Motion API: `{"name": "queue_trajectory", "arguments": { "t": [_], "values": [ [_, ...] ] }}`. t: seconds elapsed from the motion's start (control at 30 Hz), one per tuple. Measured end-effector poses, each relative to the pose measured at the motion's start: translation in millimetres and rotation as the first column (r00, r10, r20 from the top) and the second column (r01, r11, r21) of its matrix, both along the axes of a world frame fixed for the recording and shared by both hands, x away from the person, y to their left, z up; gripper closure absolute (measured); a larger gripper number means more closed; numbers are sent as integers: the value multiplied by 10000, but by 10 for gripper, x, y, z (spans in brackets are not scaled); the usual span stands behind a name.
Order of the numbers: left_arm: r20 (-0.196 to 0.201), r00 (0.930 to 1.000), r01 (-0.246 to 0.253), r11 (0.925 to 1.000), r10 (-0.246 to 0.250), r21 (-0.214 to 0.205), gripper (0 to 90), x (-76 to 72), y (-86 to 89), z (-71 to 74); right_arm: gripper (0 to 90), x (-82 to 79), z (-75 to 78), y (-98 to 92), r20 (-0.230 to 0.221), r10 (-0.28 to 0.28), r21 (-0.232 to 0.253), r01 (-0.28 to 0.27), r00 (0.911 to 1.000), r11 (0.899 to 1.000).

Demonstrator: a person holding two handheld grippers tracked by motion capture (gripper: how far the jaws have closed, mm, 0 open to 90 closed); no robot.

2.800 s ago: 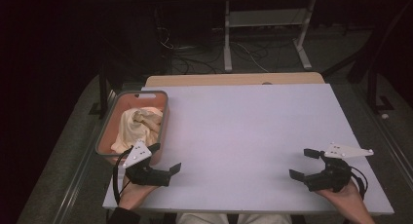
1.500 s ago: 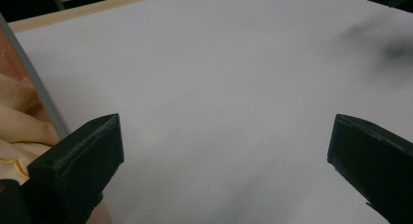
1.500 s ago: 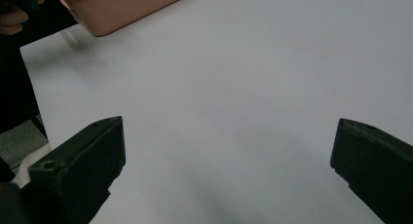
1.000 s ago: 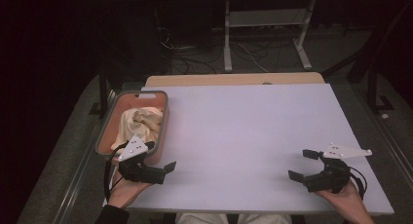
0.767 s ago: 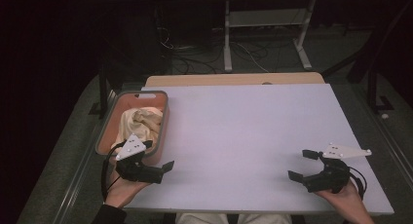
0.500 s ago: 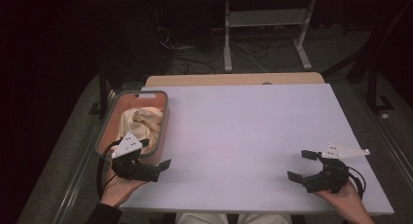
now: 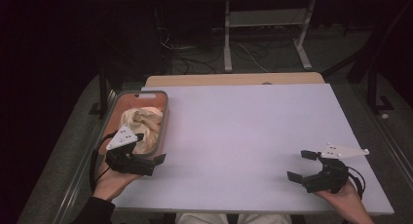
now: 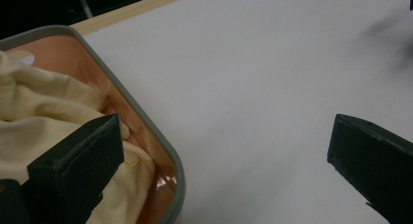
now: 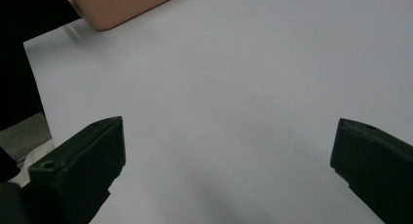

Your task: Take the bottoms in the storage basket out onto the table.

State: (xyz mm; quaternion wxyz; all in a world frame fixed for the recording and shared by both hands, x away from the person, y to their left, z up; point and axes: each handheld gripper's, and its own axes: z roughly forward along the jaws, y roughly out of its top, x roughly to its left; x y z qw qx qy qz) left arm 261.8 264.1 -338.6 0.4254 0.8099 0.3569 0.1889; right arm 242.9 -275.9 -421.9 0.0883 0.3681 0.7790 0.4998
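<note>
At the desk's (image 7: pixel 243 136) left edge, left gripper (image 7: pixel 148 163) hangs wide open and empty at the bin's (image 7: pixel 164 118) near corner, likely lining up on the cloth (image 7: pixel 141 124) inside. Right gripper (image 7: pixel 302 166), also open and empty, idles near right.

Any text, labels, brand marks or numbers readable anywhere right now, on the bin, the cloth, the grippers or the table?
None: no readable text in any view.
The pink bin, the cream cloth inside it and the white table are plain.
The grey plates on the left gripper and the right gripper carry small dots, no lettering.
</note>
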Motion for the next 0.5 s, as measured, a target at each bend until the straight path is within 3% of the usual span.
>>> {"name": "queue_trajectory", "arguments": {
  "t": [0.5],
  "values": [
    [-165,9978,-633,9976,638,287,0,117,216,42,0,2,0,2,31,34,-40,-33,10000,10000]
  ]
}}
